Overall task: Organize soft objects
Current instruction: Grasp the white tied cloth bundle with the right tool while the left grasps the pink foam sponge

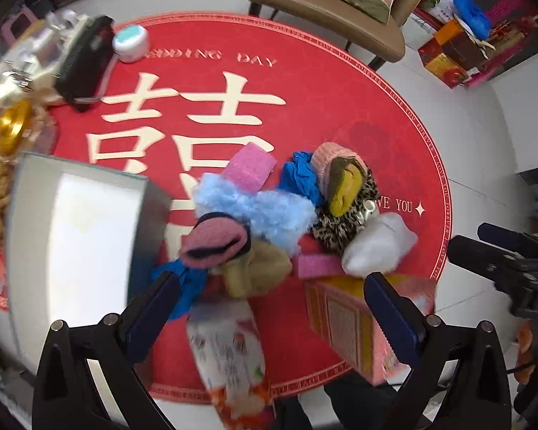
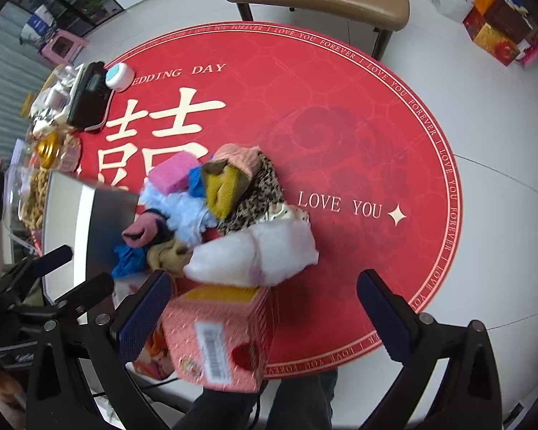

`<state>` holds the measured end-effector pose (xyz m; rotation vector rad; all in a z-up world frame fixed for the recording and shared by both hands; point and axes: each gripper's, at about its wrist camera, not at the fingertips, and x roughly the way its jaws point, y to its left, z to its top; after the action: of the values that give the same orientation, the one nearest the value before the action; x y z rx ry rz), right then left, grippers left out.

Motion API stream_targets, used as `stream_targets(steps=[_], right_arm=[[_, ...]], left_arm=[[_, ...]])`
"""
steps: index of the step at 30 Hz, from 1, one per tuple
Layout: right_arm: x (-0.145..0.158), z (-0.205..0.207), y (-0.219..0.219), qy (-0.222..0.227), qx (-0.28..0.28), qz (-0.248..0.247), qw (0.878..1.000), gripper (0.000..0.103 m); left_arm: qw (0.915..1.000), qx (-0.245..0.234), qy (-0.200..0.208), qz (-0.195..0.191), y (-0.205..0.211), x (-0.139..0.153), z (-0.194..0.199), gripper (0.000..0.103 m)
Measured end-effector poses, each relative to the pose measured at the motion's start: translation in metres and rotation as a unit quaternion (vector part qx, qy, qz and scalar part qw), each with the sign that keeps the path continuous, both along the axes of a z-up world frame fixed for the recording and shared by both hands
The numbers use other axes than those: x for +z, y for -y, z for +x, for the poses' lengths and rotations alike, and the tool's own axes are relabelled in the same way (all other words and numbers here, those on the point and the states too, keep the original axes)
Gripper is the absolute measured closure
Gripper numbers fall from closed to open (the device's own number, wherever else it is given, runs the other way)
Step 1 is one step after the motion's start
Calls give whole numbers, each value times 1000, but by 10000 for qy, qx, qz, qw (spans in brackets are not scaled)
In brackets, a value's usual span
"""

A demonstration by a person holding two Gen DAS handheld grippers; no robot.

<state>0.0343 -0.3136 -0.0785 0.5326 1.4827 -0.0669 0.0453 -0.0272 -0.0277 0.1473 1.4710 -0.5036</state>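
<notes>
A heap of soft things lies on the round red mat (image 1: 340, 107): a pink sponge (image 1: 249, 166), light blue fluff (image 1: 258, 208), a mustard sock (image 1: 346, 188), leopard fabric (image 1: 335, 227), a white fluffy piece (image 1: 378, 243), a pink-and-black sock (image 1: 215, 238) and a tan sock (image 1: 256, 268). My left gripper (image 1: 274, 301) is open just in front of the heap, above a floral pouch (image 1: 229, 351). My right gripper (image 2: 265, 317) is also open; a pink carton (image 2: 218, 333) lies between its fingers, close to the left one. The white fluffy piece (image 2: 254, 254) sits right behind that carton.
A silver-white box (image 1: 75, 236) stands left of the heap. A black device (image 1: 86, 61), a teal-lidded white jar (image 1: 131, 43), a gold lid (image 1: 12, 127) and snacks crowd the far left. A brown chair (image 1: 326, 14) stands beyond the mat, gift boxes (image 1: 459, 53) at the right.
</notes>
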Motion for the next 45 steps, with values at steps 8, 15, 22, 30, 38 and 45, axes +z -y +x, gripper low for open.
stream_targets(steps=[8, 15, 22, 30, 38, 45], right_arm=[[-20, 7, 13, -85, 41, 121, 9999, 0], [-34, 5, 21, -218, 17, 210, 9995, 0], [-43, 8, 25, -310, 48, 285, 9991, 0], [-61, 23, 25, -527, 200, 428, 9975, 0], [-85, 38, 16, -809, 460, 783, 9926, 0], [-115, 32, 26, -1244, -64, 1468, 9813, 0]], left_arm=[[9954, 129, -877, -353, -6, -68, 28, 0], [9937, 291, -1063, 203, -22, -107, 38, 0], [9910, 769, -776, 775, -49, -115, 60, 0], [9944, 381, -577, 802, -7, -92, 55, 0], [9933, 7, -344, 1102, 60, -96, 76, 0], [9879, -328, -315, 1485, 91, -124, 94, 0]])
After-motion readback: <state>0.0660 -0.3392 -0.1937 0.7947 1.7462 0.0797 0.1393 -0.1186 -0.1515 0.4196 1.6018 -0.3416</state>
